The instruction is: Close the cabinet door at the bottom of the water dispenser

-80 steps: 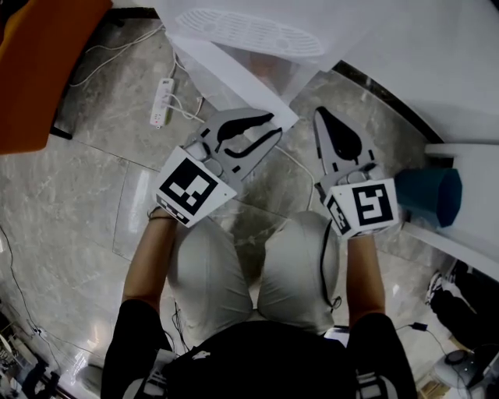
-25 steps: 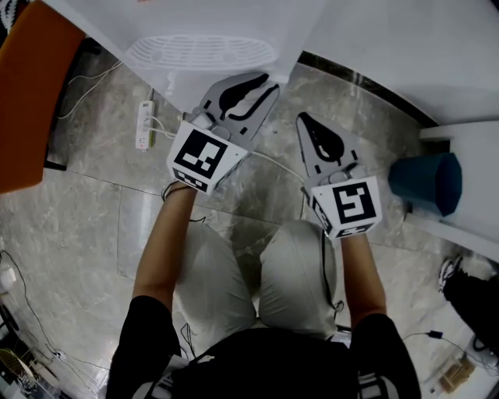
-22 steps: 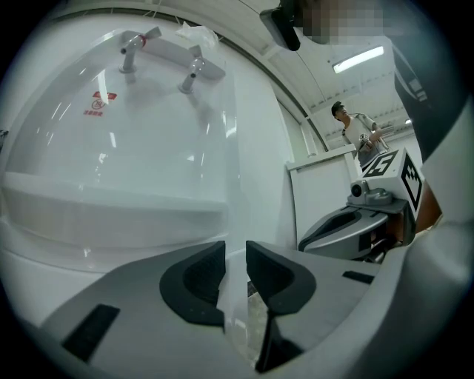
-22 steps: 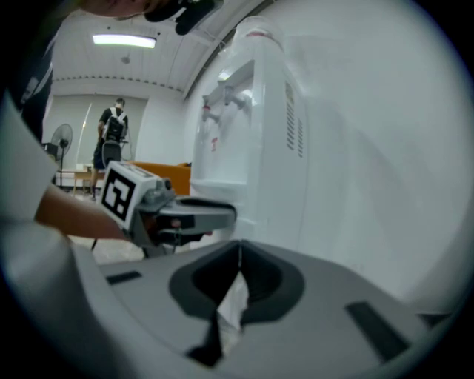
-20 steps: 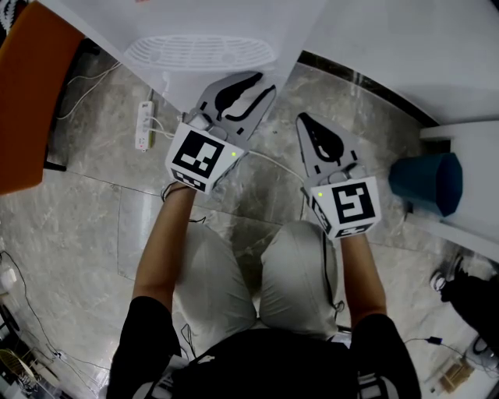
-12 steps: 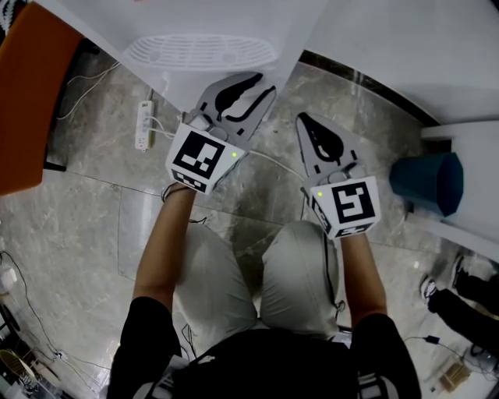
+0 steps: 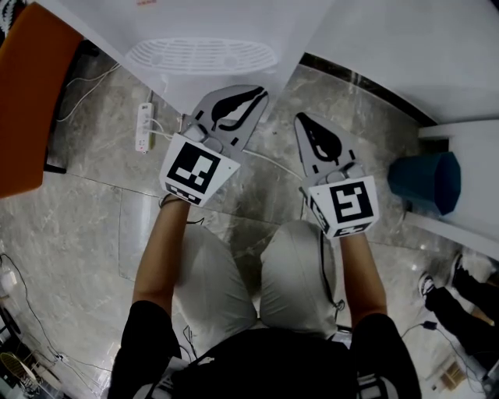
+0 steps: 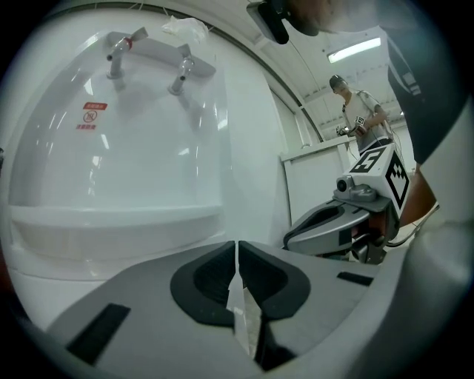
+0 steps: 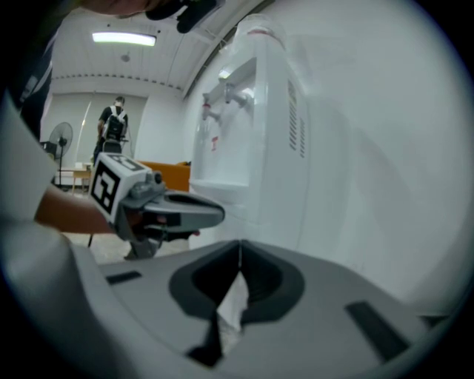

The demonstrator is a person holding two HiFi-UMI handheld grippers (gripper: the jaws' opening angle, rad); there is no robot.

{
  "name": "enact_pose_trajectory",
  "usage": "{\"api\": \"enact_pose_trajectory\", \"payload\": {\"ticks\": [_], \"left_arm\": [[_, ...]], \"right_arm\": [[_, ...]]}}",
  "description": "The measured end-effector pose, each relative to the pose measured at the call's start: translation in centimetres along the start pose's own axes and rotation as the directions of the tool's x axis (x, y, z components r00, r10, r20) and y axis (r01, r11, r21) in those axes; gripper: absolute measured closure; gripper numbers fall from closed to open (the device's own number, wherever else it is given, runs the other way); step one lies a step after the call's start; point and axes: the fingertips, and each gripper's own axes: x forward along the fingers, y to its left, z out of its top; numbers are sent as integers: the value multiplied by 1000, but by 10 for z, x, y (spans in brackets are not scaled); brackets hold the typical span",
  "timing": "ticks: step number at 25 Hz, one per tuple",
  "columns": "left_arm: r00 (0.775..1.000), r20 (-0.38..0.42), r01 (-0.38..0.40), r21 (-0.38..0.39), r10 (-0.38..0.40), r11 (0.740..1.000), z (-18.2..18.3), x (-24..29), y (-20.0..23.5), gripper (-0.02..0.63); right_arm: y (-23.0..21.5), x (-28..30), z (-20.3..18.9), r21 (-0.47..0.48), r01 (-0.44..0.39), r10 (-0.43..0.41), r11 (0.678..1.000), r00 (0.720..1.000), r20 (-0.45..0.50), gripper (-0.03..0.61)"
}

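Left gripper (image 7: pixel 248 100): jaws pressed together, empty, upper centre, tips near water dispenser (image 7: pixel 234 23) front, likely as a blunt pusher.
Right gripper (image 7: pixel 306 125): jaws together, empty, idle alongside.

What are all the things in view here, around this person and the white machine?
water dispenser: one, white, ahead of the person
taps: two, grey, on the dispenser's upper front
power strip: one, white, on the floor at left
orange furniture: one, far left
bin: one, dark blue, at right
floor: grey marble
bystander: one in each gripper view, background
legs: two, light grey trousers
left hand-held gripper: grey, shut, empty
right hand-held gripper: grey, shut, empty
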Motion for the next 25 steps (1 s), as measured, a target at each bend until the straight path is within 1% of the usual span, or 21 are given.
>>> {"api": "enact_pose_trajectory", "payload": {"ticks": [5,7,9,12,14,18,22,25], "left_arm": [[1000,-14,-12,1,12,1000,12,-12,-1,603],[999,-22,-28,-13,28,1000,18,-17,3,604],[998,-32,-50,-27,49,998,24,-25,8,604],[997,-43,-68,-32,67,997,33,-37,11,604],[995,-61,-76,-42,73,996,40,-44,9,604],[992,-70,-112,-64,108,992,70,-58,10,604],[986,-68,-158,-92,152,983,106,-75,22,604],[984,-65,-173,-100,167,980,134,-87,26,604]], "right_arm": [[1,-4,12,9,1,-1,1000,1000,-12,545],[1,-5,20,15,3,-3,1000,1000,-7,545],[-2,-7,30,20,26,-27,999,1000,15,545],[-7,-9,44,27,76,-76,997,997,17,545],[-9,-14,55,29,91,-91,995,996,16,545],[-6,-24,81,35,81,-81,996,997,13,545],[-2,-32,116,40,61,-62,997,998,10,545],[1,-42,145,37,54,-55,998,998,11,545]]}}
